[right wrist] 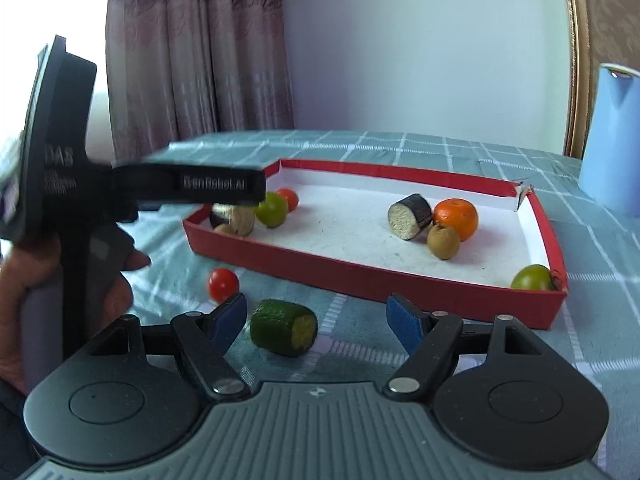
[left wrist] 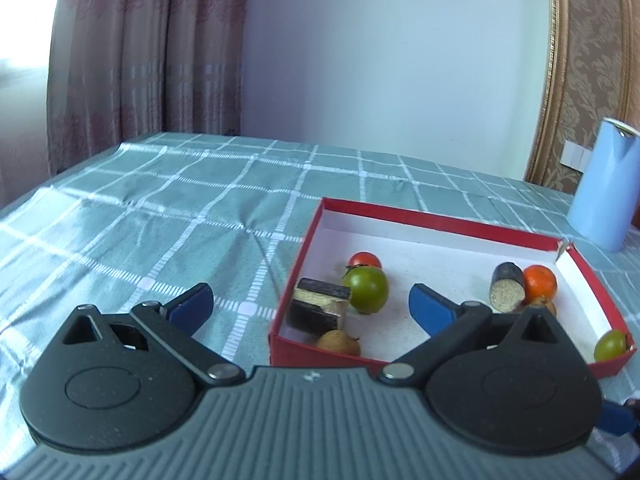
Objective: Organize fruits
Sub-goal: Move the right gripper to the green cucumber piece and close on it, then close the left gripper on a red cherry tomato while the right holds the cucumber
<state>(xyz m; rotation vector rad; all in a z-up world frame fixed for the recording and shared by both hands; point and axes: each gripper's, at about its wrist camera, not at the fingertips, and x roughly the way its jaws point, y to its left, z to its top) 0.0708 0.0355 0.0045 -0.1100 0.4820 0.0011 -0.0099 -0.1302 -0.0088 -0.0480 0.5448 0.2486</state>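
Observation:
A red box (left wrist: 440, 216) (right wrist: 360, 276) with a white floor lies on the checked cloth. It holds a red tomato (left wrist: 365, 260), a green tomato (left wrist: 366, 290), dark eggplant pieces (left wrist: 320, 306) (right wrist: 410, 216), an orange (right wrist: 456, 218), a brown fruit (right wrist: 443, 242) and a second green tomato (right wrist: 534, 278). A cucumber piece (right wrist: 284, 328) and a red tomato (right wrist: 223, 283) lie on the cloth in front of the box. My left gripper (left wrist: 310, 308) is open and empty over the box's near left corner; it also shows in the right wrist view (right wrist: 224, 186). My right gripper (right wrist: 316, 320) is open around the cucumber piece.
A light blue jug (left wrist: 606, 184) (right wrist: 612, 136) stands right of the box. Curtains (left wrist: 140, 48) and a white wall are behind the table. The green checked cloth (left wrist: 160, 208) stretches to the left.

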